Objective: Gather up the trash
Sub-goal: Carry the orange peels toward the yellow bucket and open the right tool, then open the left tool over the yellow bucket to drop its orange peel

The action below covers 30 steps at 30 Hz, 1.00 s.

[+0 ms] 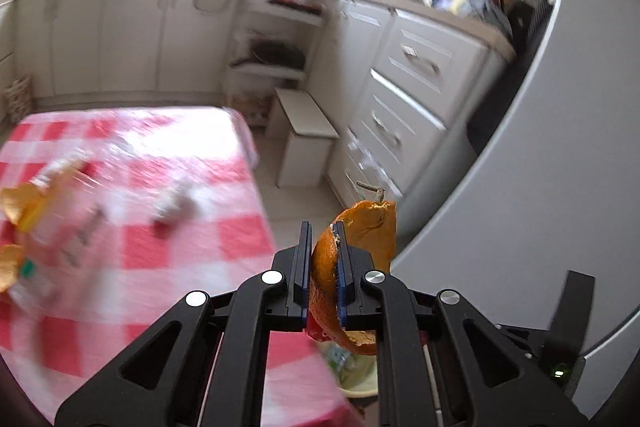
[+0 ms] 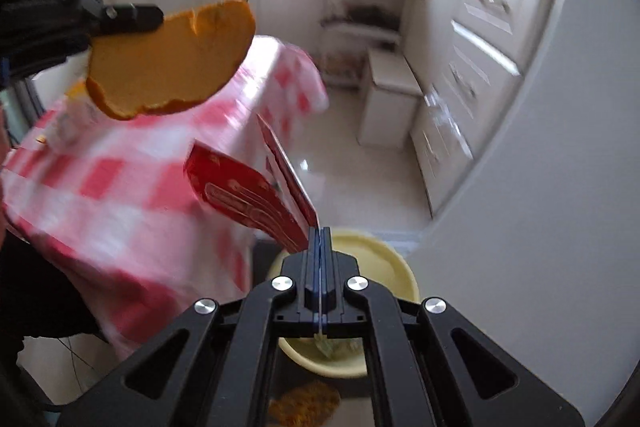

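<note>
My left gripper (image 1: 323, 229) is shut on a curved piece of orange peel (image 1: 362, 227), held past the table's right edge. From the right wrist view the same orange peel (image 2: 168, 63) hangs at the upper left under the left gripper's finger (image 2: 128, 19). My right gripper (image 2: 320, 233) is shut on a flat red wrapper (image 2: 248, 195) that sticks out up and left. Below it a pale yellow bowl (image 2: 380, 267) sits low beside the table. Blurred on the checked tablecloth (image 1: 132, 163) lie more peel (image 1: 20, 203) and a crumpled scrap (image 1: 176, 203).
A white fridge side (image 1: 540, 207) rises at the right. White drawers (image 1: 408, 99) and a small white stool (image 1: 304, 139) stand across the tiled floor. The yellow bowl (image 1: 360, 379) shows under the left gripper. A woven orange thing (image 2: 304, 403) lies below the bowl.
</note>
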Each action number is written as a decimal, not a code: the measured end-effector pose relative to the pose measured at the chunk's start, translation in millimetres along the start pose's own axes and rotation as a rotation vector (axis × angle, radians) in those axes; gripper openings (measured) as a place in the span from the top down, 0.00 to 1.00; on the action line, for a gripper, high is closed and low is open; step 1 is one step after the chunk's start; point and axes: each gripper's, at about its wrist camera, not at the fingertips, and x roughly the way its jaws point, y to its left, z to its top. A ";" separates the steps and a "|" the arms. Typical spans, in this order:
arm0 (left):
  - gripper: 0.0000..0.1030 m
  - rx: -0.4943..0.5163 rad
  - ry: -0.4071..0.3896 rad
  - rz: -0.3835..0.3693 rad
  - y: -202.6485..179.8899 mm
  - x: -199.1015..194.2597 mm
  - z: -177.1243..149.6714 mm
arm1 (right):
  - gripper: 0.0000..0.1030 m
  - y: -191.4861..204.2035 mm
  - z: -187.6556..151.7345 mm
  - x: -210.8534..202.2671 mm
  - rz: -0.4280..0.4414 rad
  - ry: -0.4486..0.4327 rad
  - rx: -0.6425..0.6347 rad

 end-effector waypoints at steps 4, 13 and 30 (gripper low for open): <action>0.91 0.001 0.078 -0.012 -21.7 33.6 -16.2 | 0.99 -14.4 -10.4 23.5 -0.008 0.071 0.034; 0.87 -0.017 0.227 -0.027 -36.6 88.3 -42.8 | 0.75 -43.5 -18.8 41.2 -0.019 0.133 0.121; 0.68 -0.098 0.216 0.016 6.5 74.8 -26.1 | 0.50 -34.4 -0.1 4.8 -0.015 0.013 0.110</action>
